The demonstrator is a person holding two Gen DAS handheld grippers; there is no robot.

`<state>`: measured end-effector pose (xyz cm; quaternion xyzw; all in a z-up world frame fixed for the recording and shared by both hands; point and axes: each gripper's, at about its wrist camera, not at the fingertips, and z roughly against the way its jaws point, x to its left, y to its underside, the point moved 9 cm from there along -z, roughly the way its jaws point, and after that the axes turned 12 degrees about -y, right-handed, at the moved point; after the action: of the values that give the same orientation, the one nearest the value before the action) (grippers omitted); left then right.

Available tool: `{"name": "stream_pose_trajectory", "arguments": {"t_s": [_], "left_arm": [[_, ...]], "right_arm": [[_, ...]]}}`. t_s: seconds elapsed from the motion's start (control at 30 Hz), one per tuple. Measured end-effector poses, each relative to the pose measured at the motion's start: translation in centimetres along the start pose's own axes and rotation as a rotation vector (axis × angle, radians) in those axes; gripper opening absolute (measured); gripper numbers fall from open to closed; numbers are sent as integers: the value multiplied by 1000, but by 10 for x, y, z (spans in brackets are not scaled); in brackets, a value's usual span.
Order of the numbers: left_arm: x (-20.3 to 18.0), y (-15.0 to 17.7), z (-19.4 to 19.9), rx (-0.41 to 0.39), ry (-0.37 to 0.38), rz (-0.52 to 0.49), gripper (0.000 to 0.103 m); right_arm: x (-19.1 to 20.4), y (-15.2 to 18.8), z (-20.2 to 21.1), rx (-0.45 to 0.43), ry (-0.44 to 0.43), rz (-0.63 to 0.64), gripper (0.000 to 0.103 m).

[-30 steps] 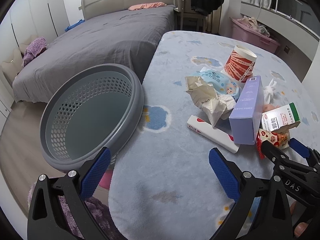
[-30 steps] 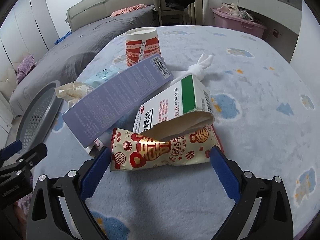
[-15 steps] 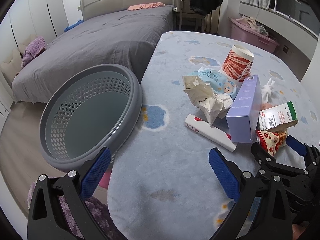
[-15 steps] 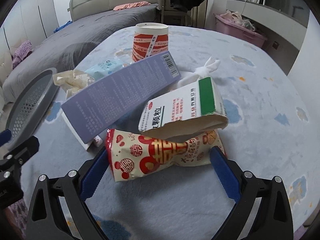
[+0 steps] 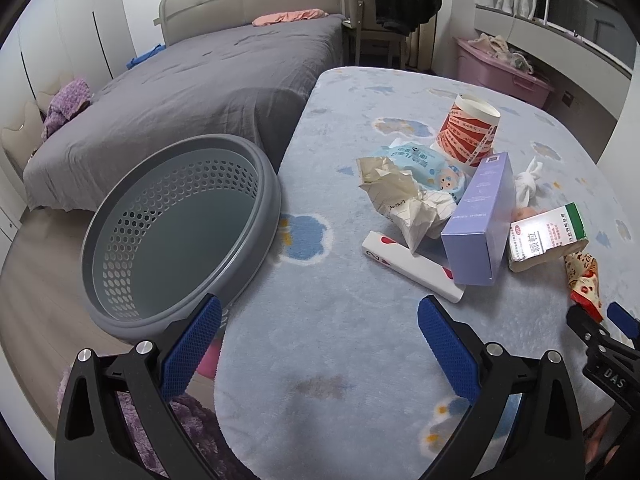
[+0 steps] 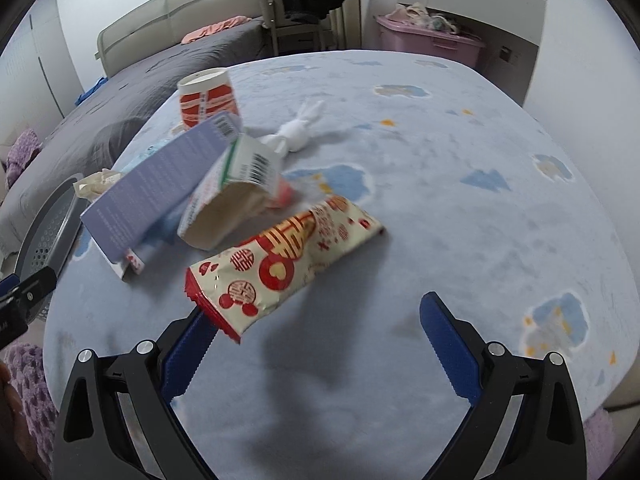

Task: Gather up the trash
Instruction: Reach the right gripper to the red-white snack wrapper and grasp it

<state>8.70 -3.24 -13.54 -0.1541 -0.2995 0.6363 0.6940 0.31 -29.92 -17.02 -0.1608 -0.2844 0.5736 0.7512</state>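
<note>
While trash litters the rug (image 5: 340,320), basket (image 5: 180,232) holds nothing.

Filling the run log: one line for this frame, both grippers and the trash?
left gripper: open, empty, over blue fleece table | right gripper: open, one finger at red-and-cream snack wrapper | grey perforated basket: holds no trash

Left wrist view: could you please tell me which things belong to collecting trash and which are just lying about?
Job: grey basket, crumpled paper, paper cup, purple box, snack wrapper.
Lying about: pink storage bin, chair, bed.
</note>
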Motion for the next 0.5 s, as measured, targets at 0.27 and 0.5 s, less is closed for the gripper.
{"name": "stream_pose_trajectory", "arguments": {"t_s": [0.27, 0.5], "left_arm": [[-6, 1, 4, -5, 5, -14, 97], [-8, 1, 10, -17, 7, -21, 97]], "right_arm": [[-9, 23, 21, 19, -30, -32, 94], [5, 29, 36, 17, -94, -47, 94]]}}
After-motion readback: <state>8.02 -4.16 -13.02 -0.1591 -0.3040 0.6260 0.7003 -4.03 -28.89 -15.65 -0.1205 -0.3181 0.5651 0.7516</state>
